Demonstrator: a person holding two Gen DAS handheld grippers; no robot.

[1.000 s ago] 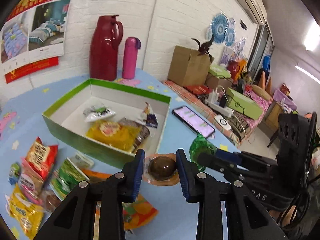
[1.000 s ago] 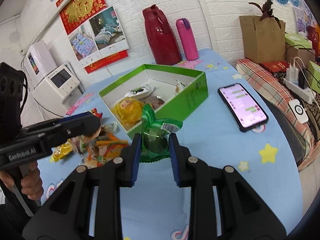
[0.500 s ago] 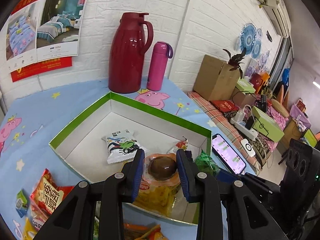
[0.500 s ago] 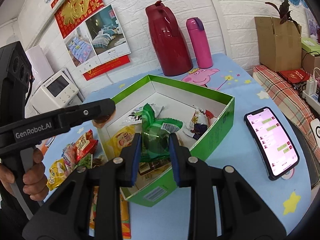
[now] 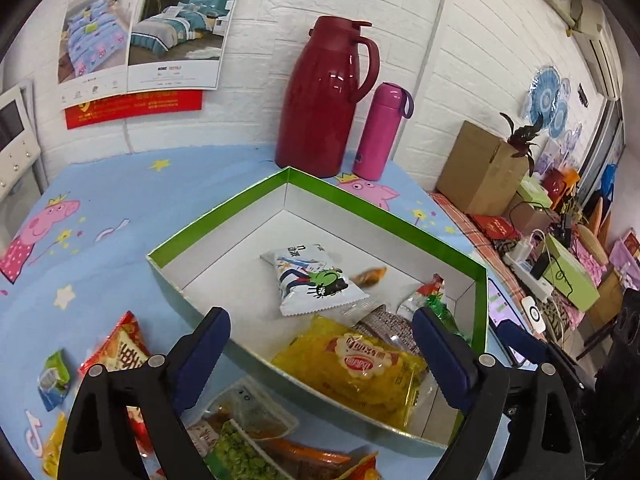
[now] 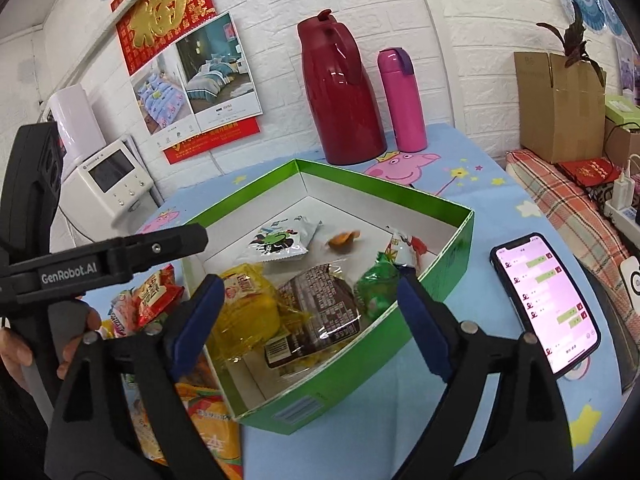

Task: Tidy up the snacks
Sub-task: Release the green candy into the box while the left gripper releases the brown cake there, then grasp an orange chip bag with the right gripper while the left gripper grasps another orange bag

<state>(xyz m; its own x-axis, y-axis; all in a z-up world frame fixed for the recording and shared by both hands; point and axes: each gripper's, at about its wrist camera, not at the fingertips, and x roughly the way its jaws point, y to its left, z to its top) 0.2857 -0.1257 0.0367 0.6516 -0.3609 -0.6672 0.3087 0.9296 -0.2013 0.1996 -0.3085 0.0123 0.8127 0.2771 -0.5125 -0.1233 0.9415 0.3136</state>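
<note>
**A:** Over the green-rimmed cardboard box [image 6: 436, 280] on the blue cartoon-print tablecloth [image 6: 472, 184], the left gripper [image 5: 322, 350] and the right gripper [image 6: 306, 314] both hang with jaws spread wide and nothing between them. Inside the box lie a white pouch with a green cartoon figure [image 5: 316, 280], a yellow biscuit bag [image 5: 360, 368], a dark clear-wrapped pack [image 6: 320, 312], a small green packet [image 6: 376, 288] and a small orange-wrapped sweet [image 6: 343, 239].

**B:** And the rest of the snacks?

**A:** Loose on the cloth just beside the box's near wall: a red crinkled packet [image 5: 124, 350], a pack of green peas [image 5: 240, 454], others partly hidden under the left gripper.

**B:** What might go wrong from here?

**A:** The two grippers sit close; reaching for the pile together could knock them against each other. A low pass could catch the box rim and shove the light box toward the pink-screened smartphone [image 6: 546, 300] lying near it. The overlapping bags may also come up two at once.
</note>
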